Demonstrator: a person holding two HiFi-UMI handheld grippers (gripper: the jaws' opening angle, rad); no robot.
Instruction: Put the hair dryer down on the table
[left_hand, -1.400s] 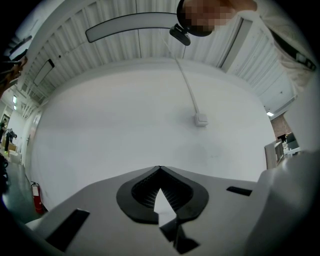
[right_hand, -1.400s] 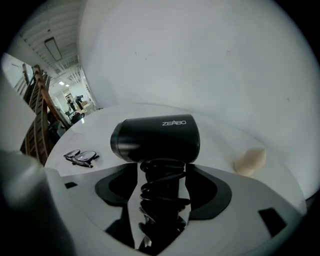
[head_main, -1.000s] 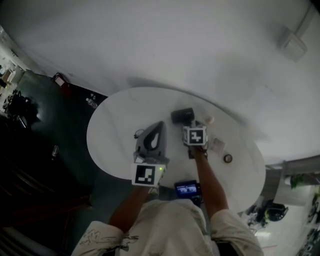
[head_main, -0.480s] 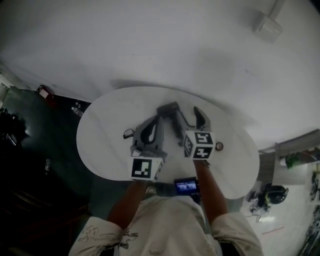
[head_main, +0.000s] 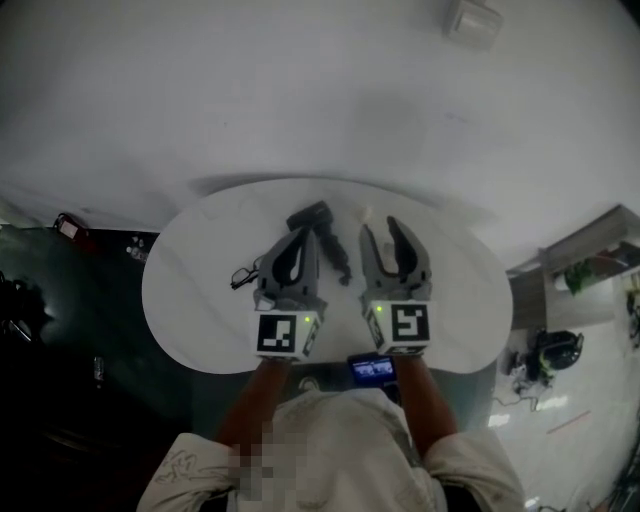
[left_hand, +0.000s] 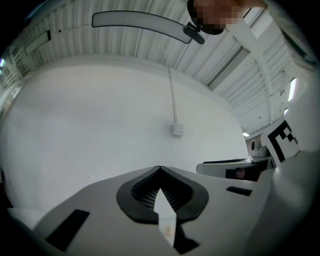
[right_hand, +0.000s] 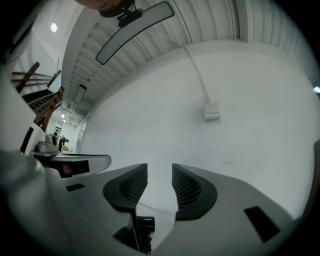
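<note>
Hair dryer (head_main: 312, 218) lies on the white desk (head_main: 200, 300), below and between my two claws, touching neither. My right claw (right_hand: 160, 172) has just been closing but stands part open, empty. My left claw (left_hand: 160, 169) is closed tip to tip on nothing. Left of it, a dark bit (head_main: 243, 273) may be a plug.

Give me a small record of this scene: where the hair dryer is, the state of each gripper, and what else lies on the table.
hair dryer: lies on the white table, ahead of both grippers, held by neither
table: white, oval
left gripper: jaws shut, empty
right gripper: jaws apart, have just been closing, nothing between them
other: small dark item left of the left gripper, too small to name
task: dryer is down and released
</note>
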